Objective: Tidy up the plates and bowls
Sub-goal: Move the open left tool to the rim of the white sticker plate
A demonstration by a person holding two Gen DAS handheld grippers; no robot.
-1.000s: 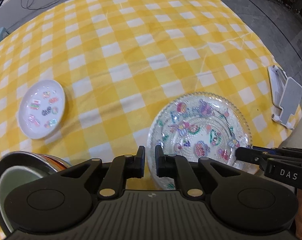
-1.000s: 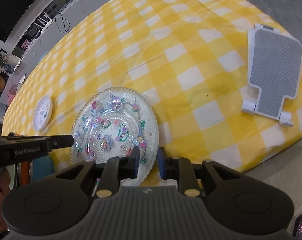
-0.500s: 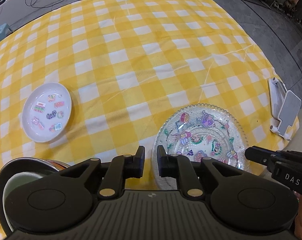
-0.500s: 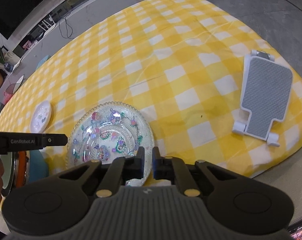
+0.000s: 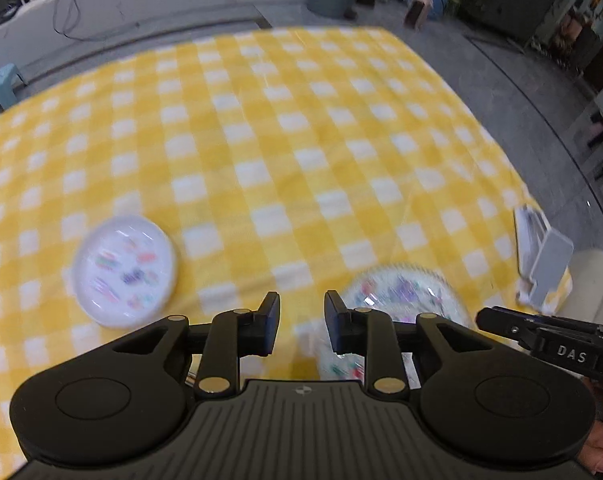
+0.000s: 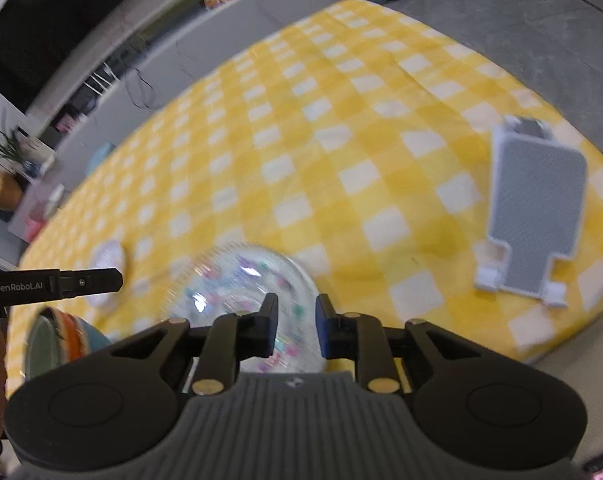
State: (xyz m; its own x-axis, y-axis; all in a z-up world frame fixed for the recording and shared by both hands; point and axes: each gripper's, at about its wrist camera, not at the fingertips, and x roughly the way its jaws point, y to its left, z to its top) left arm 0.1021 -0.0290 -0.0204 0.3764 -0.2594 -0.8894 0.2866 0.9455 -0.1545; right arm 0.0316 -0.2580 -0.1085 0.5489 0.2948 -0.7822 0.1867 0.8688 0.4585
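Left wrist view: left gripper point(image 5: 301, 314) parted, empty; small white plate point(image 5: 124, 265) front-left on checkered cloth point(image 5: 285, 152), glass plate point(image 5: 401, 300) front-right, blurred.

Right wrist view: right gripper point(image 6: 297, 318) parted, empty, over glass plate point(image 6: 237, 284); bowls point(image 6: 57, 340) far left; grey stand point(image 6: 535, 208) right.

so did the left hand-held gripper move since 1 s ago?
Yes. The left hand-held gripper pulled back and up from the checked tablecloth: the far table edge and floor now show, and the small white plate sits nearer its fingers. Its jaws also opened wider.
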